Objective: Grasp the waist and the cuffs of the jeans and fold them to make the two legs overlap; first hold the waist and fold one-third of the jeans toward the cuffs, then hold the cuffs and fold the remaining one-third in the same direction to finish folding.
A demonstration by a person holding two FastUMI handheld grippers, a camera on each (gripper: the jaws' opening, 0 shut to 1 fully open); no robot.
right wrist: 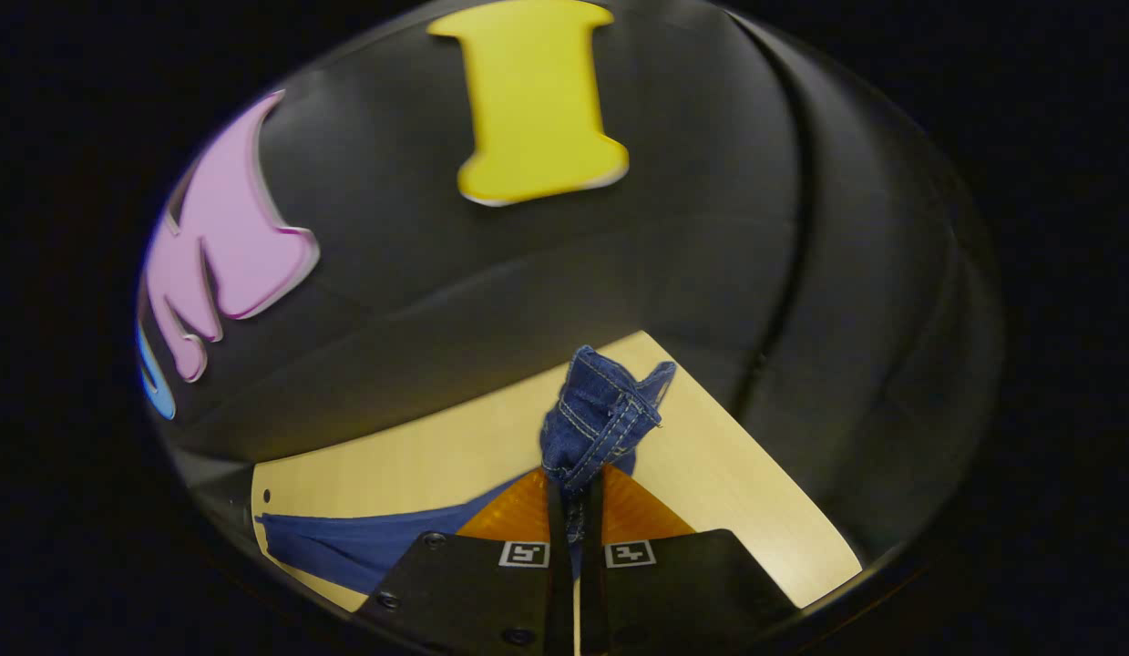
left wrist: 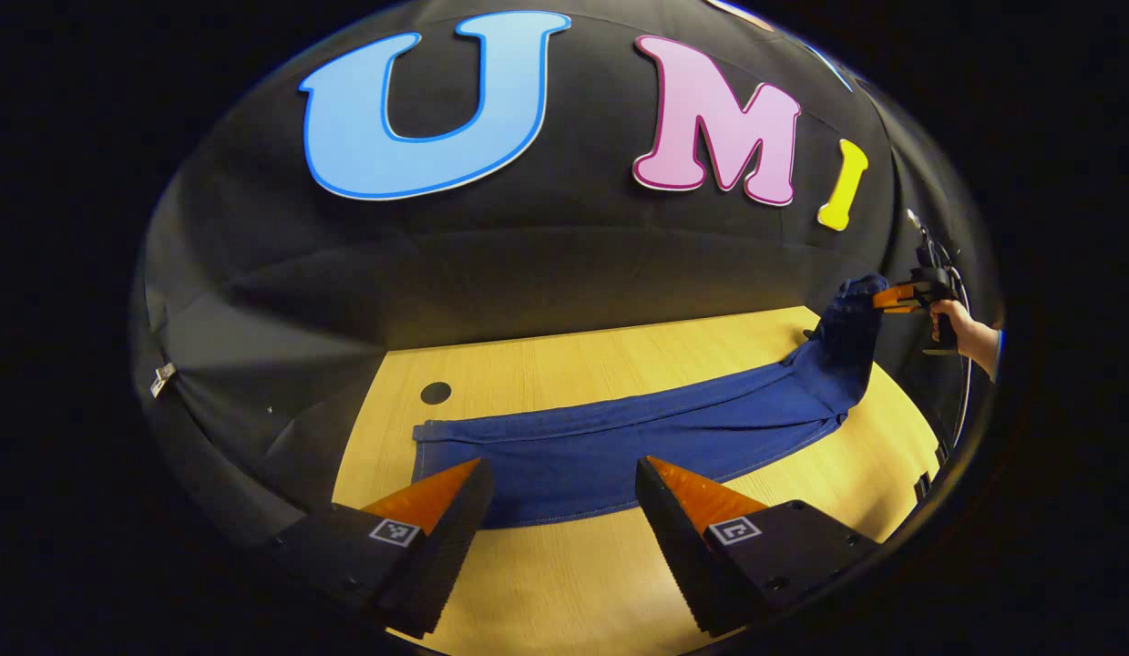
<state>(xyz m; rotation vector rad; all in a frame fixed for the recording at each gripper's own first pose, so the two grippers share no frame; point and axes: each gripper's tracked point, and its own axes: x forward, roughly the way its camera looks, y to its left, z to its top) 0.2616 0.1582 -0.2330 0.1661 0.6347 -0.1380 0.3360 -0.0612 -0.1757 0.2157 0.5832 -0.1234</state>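
Right gripper (right wrist: 573,497) pinched the jeans (left wrist: 619,437) at lower centre; left gripper (left wrist: 559,478) gaped empty, so denim could slip.

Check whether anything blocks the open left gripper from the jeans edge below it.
Nothing visible does. The left gripper hangs open over the jeans on the table, with bare cloth between its fingers.

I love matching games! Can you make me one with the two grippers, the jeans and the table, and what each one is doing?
Things:
1. left gripper
2. right gripper
3. jeans
4. table

States:
A. shut on bunched denim
B. lying flat, one end lifted
C. open above the cloth
D. wooden, with a small round hole

Pairs: 1-C, 2-A, 3-B, 4-D
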